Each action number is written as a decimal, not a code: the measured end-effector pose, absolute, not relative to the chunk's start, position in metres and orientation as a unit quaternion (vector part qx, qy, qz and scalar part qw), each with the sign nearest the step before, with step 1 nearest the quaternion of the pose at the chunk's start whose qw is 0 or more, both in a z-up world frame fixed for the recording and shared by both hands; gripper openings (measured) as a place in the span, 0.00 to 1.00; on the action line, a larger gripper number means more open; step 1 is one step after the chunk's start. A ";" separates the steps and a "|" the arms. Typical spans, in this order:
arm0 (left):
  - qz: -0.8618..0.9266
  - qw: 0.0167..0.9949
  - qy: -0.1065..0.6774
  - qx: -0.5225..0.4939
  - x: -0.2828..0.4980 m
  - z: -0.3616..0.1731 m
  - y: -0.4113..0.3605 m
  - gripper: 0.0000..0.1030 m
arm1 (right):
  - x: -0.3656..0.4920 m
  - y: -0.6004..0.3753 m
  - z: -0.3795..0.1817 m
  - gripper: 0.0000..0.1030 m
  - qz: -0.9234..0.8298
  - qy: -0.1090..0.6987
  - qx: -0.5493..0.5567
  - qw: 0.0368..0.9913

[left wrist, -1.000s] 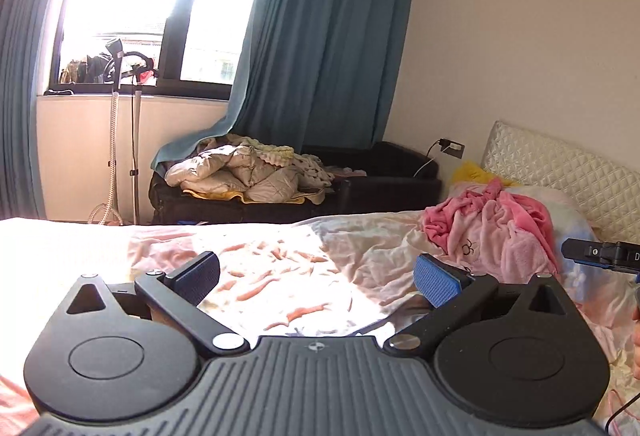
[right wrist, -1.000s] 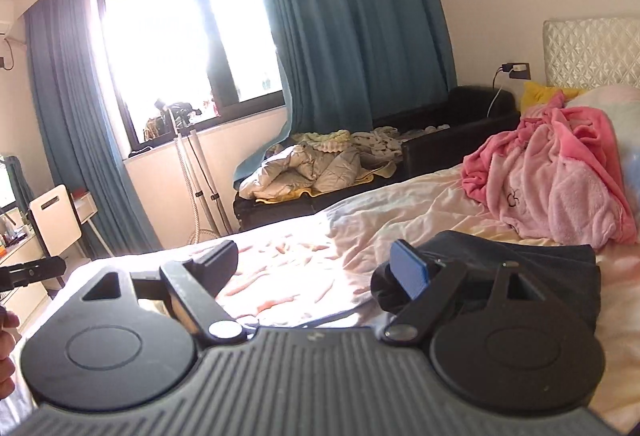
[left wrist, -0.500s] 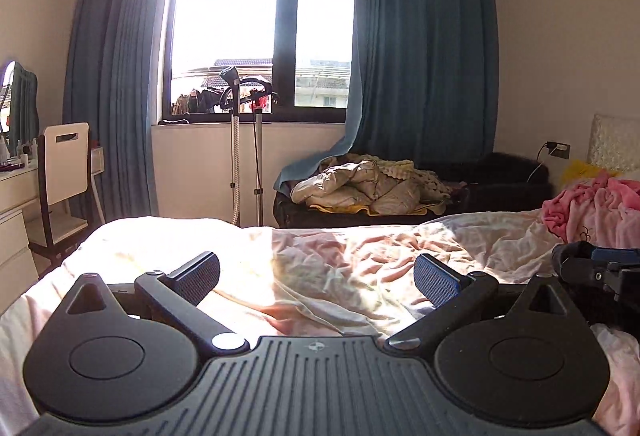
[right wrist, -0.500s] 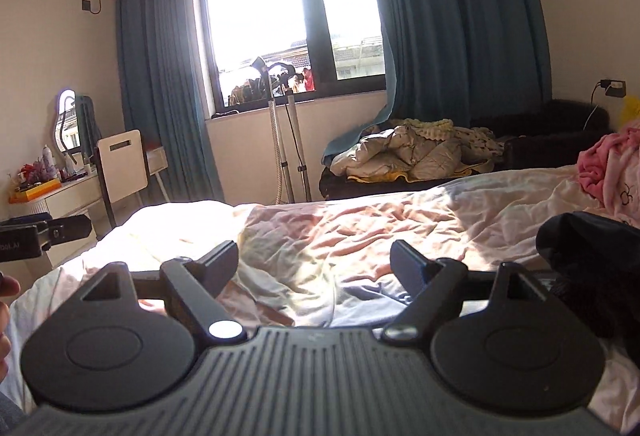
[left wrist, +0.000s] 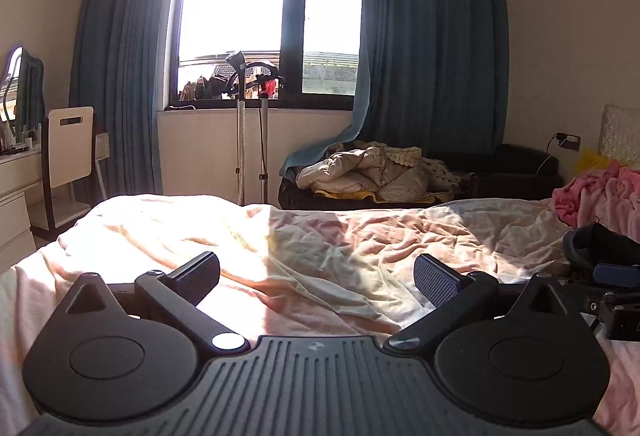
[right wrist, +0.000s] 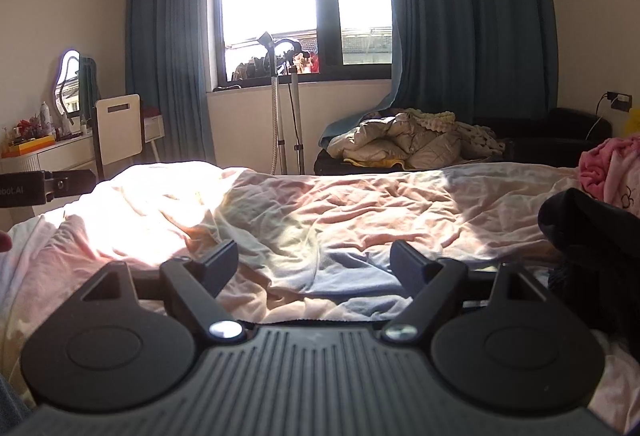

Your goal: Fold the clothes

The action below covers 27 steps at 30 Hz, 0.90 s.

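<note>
A dark garment [right wrist: 592,236] lies bunched on the bed at the right edge of the right wrist view. It also shows in the left wrist view [left wrist: 600,242], beyond the other gripper's body. A pink fleece garment [left wrist: 596,195] is heaped near the headboard and shows in the right wrist view [right wrist: 608,167] too. My left gripper [left wrist: 316,272] is open and empty above the rumpled pink bedsheet [left wrist: 304,236]. My right gripper [right wrist: 314,260] is open and empty, low over the sheet [right wrist: 320,211], left of the dark garment.
A dark sofa [left wrist: 500,175] piled with beige quilts [left wrist: 372,171] stands beyond the bed under blue curtains. A garment steamer stand [left wrist: 244,123] is by the window. A white chair [left wrist: 68,147] and dresser stand at the left.
Both views have swung left from the headboard end toward the window and dresser. The pink garment slid to the right edge. Both grippers stayed open and empty.
</note>
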State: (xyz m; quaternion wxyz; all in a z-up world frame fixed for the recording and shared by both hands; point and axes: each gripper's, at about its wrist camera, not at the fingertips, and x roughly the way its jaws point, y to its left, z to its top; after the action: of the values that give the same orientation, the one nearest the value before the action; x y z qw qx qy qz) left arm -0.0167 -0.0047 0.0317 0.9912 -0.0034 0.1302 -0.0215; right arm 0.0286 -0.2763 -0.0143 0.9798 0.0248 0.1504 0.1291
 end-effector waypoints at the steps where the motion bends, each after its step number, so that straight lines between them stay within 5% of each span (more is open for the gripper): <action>1: -0.023 0.991 0.132 -0.004 -0.015 0.030 -0.005 1.00 | 0.029 -0.277 -0.015 0.81 0.126 0.148 0.027 0.981; 23: -0.021 0.991 0.130 0.007 -0.022 0.026 -0.013 1.00 | 0.025 -0.278 -0.020 0.87 0.113 0.132 0.025 0.985; 27: -0.019 0.991 0.129 0.008 -0.022 0.027 -0.014 1.00 | 0.026 -0.277 -0.023 1.00 0.111 0.132 0.021 0.985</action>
State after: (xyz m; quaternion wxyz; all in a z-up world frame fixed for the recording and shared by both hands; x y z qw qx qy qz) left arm -0.0225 -0.0138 0.0265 0.9915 0.0082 0.1285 -0.0193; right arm 0.0261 -0.2770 -0.0226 0.9848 0.0213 0.1321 0.1110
